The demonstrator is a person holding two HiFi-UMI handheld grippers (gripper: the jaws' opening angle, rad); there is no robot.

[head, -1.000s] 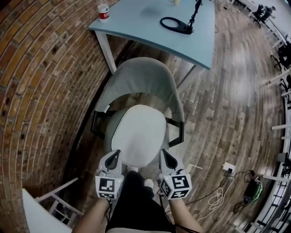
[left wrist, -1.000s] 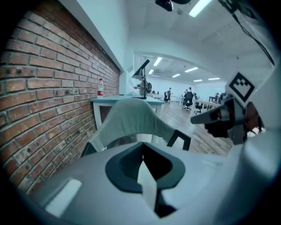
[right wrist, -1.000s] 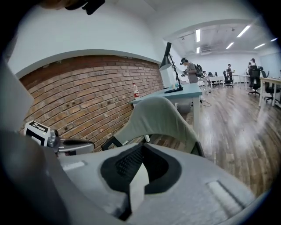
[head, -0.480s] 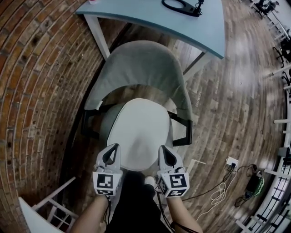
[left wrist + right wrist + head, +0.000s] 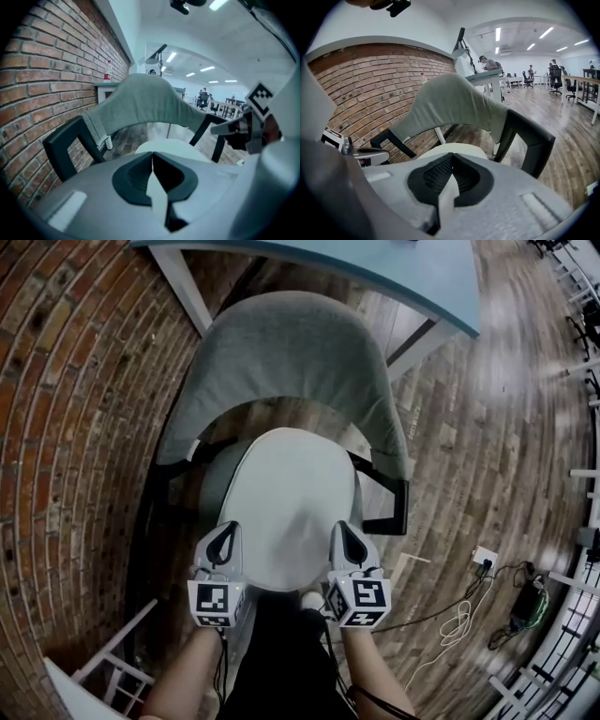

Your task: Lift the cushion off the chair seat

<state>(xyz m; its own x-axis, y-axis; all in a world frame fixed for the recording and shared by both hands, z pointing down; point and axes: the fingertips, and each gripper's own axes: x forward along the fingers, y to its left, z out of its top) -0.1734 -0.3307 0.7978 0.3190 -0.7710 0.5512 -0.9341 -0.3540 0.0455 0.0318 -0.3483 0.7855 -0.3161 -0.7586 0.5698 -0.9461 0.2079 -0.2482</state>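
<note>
A white cushion (image 5: 286,502) is seen lying flat on the seat of a chair (image 5: 281,362). The chair's curved back is covered in grey cloth, and black arms are fixed at both sides. The chair is set close to a brick wall (image 5: 56,427), with a pale blue table (image 5: 422,273) just behind it and a wooden floor (image 5: 487,437) under it.

Two grippers are held side by side at the front edge of the cushion. The left gripper (image 5: 223,542) is placed over the front left part of the cushion, and the right gripper (image 5: 349,540) over the front right part. Both are pointed toward the chair back and tipped downward. The jaws of each are pressed tight together, and nothing is held between them. Whether the cushion is touched by the tips cannot be told. A white cord (image 5: 455,624) is seen on the floor to the right, well apart from the chair
</note>
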